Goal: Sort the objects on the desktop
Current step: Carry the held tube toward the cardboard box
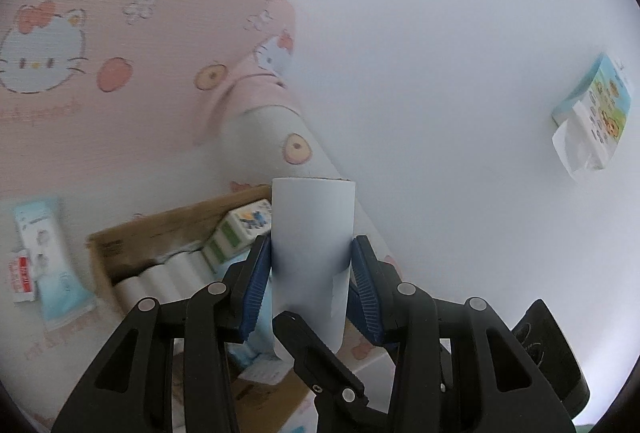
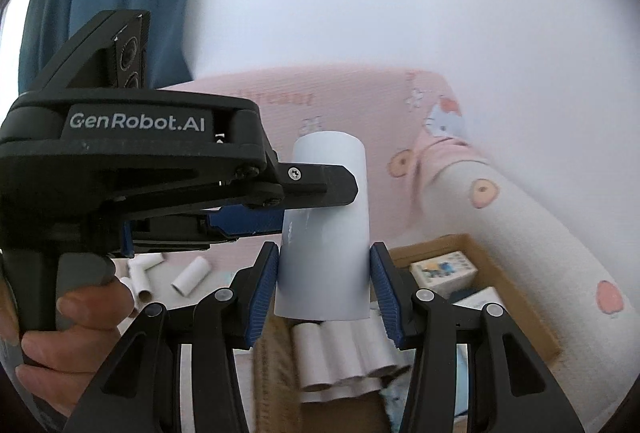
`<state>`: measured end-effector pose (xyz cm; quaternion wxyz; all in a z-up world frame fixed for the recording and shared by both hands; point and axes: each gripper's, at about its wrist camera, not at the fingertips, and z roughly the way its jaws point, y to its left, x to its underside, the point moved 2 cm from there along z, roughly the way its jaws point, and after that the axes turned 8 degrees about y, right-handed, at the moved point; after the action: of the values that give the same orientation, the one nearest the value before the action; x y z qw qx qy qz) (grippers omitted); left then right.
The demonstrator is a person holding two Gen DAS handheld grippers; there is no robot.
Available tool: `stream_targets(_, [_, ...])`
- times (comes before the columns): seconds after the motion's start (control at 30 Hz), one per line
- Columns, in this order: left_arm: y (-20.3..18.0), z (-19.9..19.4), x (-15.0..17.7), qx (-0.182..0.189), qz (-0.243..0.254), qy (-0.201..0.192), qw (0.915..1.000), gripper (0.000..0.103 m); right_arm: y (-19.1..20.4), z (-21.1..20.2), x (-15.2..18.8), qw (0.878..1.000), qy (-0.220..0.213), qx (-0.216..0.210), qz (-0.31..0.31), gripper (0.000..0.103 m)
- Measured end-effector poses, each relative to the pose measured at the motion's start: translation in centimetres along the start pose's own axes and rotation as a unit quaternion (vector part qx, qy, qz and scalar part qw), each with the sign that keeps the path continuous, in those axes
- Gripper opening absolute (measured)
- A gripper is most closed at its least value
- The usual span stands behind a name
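White wall fills the space beyond both grippers, with a pink cartoon-cat printed mat spread over the desk below and ahead, one end curled into a roll. Beneath the grippers sits an open brown cardboard box holding a row of white paper tubes and a small printed carton. More short white tubes lie loose on the mat, down and left of the right gripper.

Both grippers hold the same pale blue-white paper roll upright: the right gripper clamps its lower part between blue pads, and the left gripper pinches it higher, from the side. A hand grips the left handle.

Likely the roll is headed for the box. Keeping both grips level and moving together should stop the thin paper crushing or twisting. One gripper would best let go before the roll is lowered beside the other tubes.
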<state>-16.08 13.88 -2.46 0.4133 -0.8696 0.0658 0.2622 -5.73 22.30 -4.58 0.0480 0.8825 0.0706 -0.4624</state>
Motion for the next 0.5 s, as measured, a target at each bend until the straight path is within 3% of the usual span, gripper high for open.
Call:
stream_targets(0.3, [-1.2,3.6,-0.4,0.018,-0.004,0.028,0.9994,0.045,-3.5,-0.3,0.0,0.999,0.007,0.026,0.018,0.044])
stream_targets(0.5, [0.3,6.0,-0.2,0.001,-0.025,0.052,0.9983,0.045,-4.9,1.0,0.5,0.999,0.04,0.014,0.033,0.044])
